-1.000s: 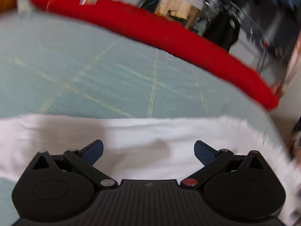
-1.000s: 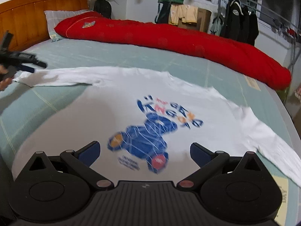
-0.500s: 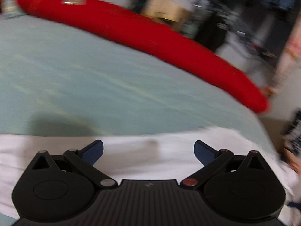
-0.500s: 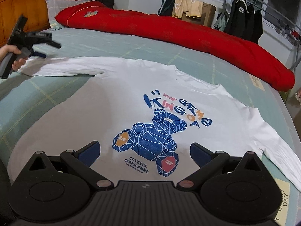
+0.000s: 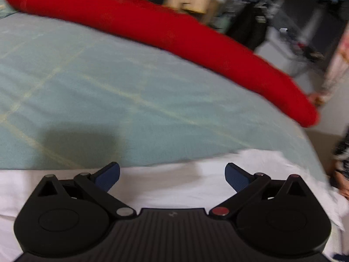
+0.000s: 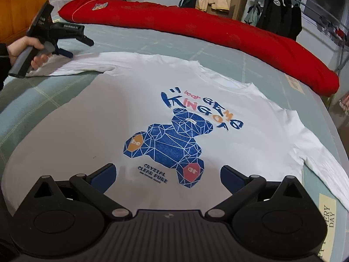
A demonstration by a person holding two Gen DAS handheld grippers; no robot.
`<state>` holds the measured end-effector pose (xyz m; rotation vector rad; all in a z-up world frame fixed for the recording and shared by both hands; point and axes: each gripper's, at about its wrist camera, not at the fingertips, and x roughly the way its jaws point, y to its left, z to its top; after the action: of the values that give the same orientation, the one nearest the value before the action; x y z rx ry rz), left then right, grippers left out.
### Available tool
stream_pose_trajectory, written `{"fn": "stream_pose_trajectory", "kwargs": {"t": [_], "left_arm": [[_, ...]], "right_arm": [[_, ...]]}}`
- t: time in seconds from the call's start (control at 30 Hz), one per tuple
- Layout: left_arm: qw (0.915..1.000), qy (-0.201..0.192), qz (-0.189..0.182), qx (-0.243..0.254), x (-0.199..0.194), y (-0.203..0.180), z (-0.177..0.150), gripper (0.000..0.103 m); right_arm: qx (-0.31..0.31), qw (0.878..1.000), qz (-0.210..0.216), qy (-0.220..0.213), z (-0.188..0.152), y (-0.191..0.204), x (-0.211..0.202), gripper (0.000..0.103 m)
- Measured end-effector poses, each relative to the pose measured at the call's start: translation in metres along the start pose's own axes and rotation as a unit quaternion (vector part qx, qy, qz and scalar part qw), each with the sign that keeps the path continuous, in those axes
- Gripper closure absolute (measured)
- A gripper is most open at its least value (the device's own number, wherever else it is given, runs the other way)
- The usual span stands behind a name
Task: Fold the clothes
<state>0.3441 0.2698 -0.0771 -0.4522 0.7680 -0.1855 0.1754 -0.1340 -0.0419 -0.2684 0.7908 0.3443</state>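
Shirt (image 6: 135, 100) lies flat, print up, mid-bed; left gripper (image 5: 172, 174) over its sleeve (image 6: 82, 64), right gripper (image 6: 166, 174) above the hem, both fingers apart. Shallow pinch could slip, bunching fabric.

Matt white cloth shirt (image 6: 152, 91)

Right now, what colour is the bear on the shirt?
Blue, with light lines; bear print shows best in the right wrist view.

white long-sleeved shirt (image 6: 104, 113), spread flat, print up
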Motion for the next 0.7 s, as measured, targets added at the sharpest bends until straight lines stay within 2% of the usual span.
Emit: {"fn": "stream_pose_trajectory", "kwargs": {"t": [0.13, 0.17, 0.3, 0.4, 0.63, 0.7], "left_arm": [[0.9971, 0.027, -0.054, 0.046, 0.002, -0.029, -0.01, 0.001], [0.9963, 0.038, -0.054, 0.056, 0.009, -0.033, -0.015, 0.001], [0.997, 0.037, 0.023, 0.064, 0.04, -0.024, -0.018, 0.001], [0.9939, 0.007, 0.098, 0.05, 0.034, -0.023, -0.015, 0.001], [0.9937, -0.02, 0.1, 0.045, -0.026, -0.008, -0.016, 0.001], [0.992, -0.026, 0.121, 0.027, -0.041, 0.014, -0.023, 0.001]], "right_arm": [[0.001, 1.0, 0.003, -0.003, 0.001, 0.0, 0.0, 0.0], [0.002, 1.0, 0.003, -0.001, 0.001, 0.001, 0.002, 0.0], [0.001, 1.0, 0.006, 0.002, 0.001, 0.003, 0.002, 0.0], [0.008, 1.0, 0.0, 0.001, 0.0, 0.0, 0.0, 0.0], [0.015, 1.0, -0.001, -0.003, -0.003, -0.004, -0.004, 0.0], [0.014, 1.0, 0.002, -0.005, -0.003, -0.002, -0.003, 0.0]]}}
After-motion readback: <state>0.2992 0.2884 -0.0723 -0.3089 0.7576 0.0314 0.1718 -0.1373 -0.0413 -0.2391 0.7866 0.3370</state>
